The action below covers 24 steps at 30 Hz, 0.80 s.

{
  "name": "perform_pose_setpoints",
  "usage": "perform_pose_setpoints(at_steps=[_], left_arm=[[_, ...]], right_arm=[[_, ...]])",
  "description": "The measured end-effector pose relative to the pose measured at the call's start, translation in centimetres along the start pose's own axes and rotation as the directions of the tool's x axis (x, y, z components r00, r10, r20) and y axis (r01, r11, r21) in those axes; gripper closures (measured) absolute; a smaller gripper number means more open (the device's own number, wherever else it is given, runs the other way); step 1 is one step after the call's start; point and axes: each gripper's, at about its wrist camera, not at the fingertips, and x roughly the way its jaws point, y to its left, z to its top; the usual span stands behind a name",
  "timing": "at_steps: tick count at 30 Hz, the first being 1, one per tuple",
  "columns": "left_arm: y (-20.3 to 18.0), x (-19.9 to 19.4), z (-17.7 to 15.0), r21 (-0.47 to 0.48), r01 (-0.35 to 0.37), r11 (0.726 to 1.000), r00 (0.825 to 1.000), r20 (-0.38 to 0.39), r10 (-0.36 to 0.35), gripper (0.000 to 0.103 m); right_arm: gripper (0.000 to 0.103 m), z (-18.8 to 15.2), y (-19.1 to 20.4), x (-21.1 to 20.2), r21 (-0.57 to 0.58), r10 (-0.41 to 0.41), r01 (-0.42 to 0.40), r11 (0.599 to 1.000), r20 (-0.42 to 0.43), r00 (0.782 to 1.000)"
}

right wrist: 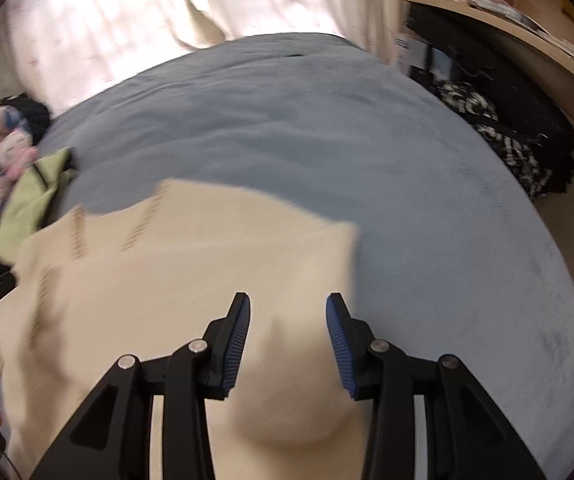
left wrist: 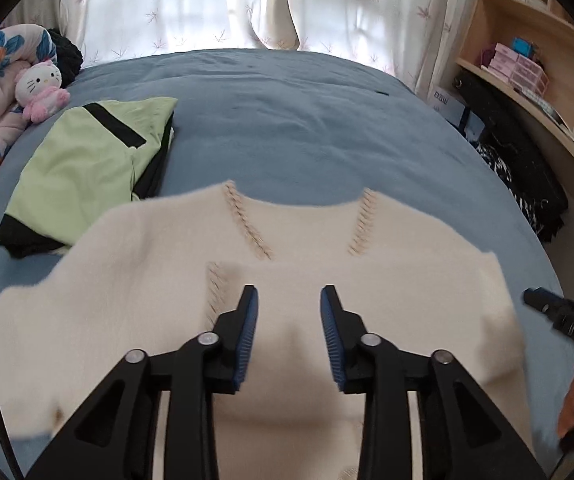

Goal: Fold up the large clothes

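The cream sweater lies folded on the blue bedspread, its near edge cut off behind both tools. The left gripper hangs over it with jaws apart, nothing pinched. The right gripper is likewise spread over the sweater's right edge, though that view is smeared. A green folded garment sits left; the plush cat beyond is sharp only from the left wrist
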Motion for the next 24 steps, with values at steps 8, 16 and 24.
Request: perform_pose_setpoints(at_steps=[8,16,24], left_arm=[[-2.1,1.8,-4.1,-0.043,-0.035,0.998,0.999,-0.014,0.035,0.06],[0.2,5.7,-6.7,-0.076,-0.113,0.991,0.988,-0.118,0.104,0.06],[0.5,5.7,-6.8,-0.071,-0.126,0.989,0.987,-0.104,0.119,0.059]], right_arm=[[0.063,-5.9,9.1,2.7,-0.122,0.076,-0.081,0.989,-0.044,0.996],[0.066,-6.9,3.3,4.4,-0.118,-0.226,0.224,0.968,-0.006,0.974],[0.062,-7.3,-1.6,3.8,-0.011,-0.313,0.313,0.95,-0.041,0.949]])
